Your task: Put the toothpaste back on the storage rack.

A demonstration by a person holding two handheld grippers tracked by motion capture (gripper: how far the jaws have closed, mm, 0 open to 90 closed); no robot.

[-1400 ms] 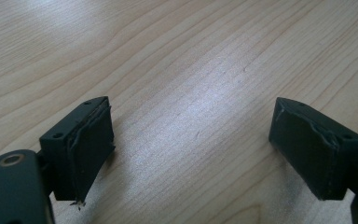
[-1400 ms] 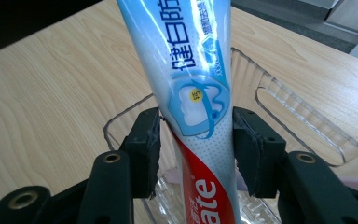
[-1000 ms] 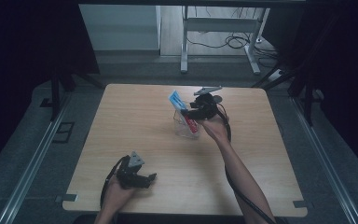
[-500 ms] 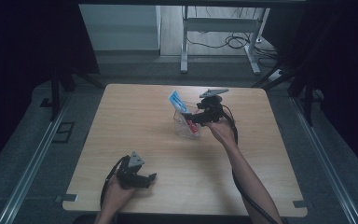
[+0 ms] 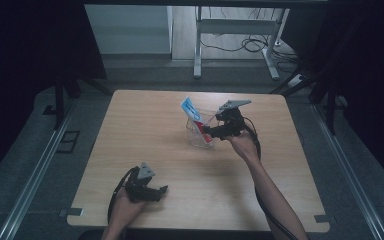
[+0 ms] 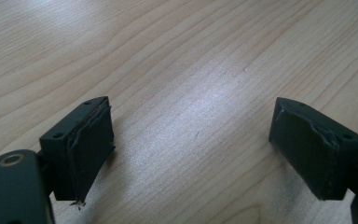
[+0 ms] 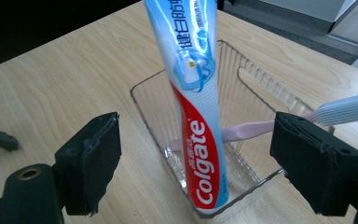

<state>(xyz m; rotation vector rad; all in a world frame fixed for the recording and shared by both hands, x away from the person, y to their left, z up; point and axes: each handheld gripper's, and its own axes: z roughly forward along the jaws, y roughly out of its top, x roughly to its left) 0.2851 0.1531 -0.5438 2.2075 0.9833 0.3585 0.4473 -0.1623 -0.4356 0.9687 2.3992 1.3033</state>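
Right gripper view: toothpaste tube (image 7: 196, 121) stands tilted in clear holder (image 7: 249, 184) beside toothbrush (image 7: 279, 123).
Right claw (image 7: 193, 172): spread, just been opening, pads off tube.
Advice: back away straight, without nudging holder.
Left claw (image 6: 191, 154): spread over bare table (image 6: 177, 56).

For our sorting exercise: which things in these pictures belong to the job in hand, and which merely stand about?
Job in hand:
clear plastic ribbed holder
red, white and blue toothpaste tube
pink toothbrush with white bristles
right gripper, jaws open

Standing about:
left gripper, open over bare wooden table

"Colgate" on the toothpaste tube (image 7: 200, 140)
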